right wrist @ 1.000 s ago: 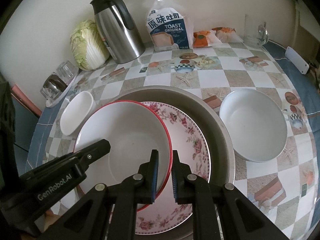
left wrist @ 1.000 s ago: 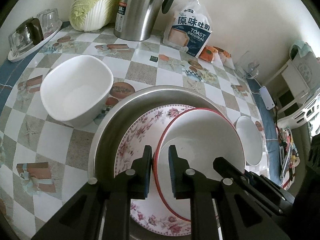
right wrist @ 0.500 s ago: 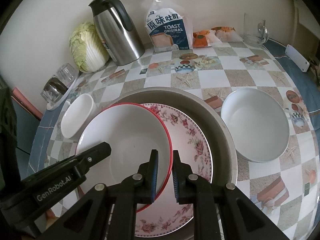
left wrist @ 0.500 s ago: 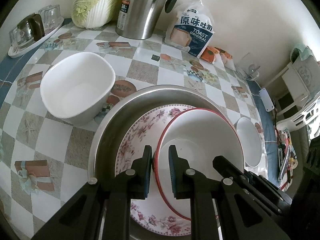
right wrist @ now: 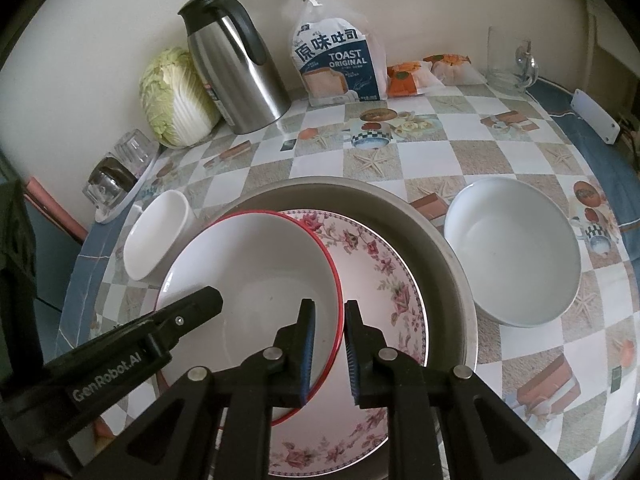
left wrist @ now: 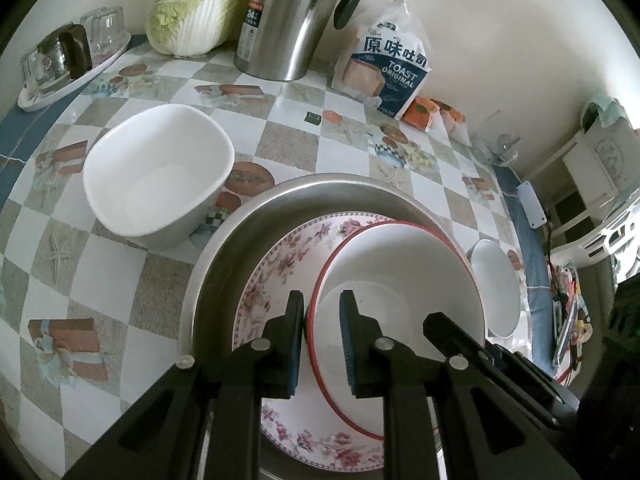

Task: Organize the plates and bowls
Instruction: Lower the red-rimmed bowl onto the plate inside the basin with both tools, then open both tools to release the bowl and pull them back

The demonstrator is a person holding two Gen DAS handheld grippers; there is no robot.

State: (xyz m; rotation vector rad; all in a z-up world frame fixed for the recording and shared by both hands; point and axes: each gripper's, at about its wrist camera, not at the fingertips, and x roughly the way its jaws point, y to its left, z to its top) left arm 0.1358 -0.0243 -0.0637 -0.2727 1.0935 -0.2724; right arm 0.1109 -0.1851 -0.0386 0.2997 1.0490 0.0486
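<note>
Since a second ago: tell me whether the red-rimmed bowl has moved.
No. The red-rimmed bowl sits at the same spot on the floral plate, inside the steel basin.

Item 1, left gripper [left wrist: 320,338]: pointed steeply down at the tabletop, jaws opening, with the rim of the red-rimmed bowl [left wrist: 400,280] between them (my view shows one pad tight to the rim's outside).

Item 2, right gripper [right wrist: 329,340]: same steep downward pitch, jaws nearly together, clamped across the opposite side of that rim.

I see no hand or sleeve in either view.
</note>
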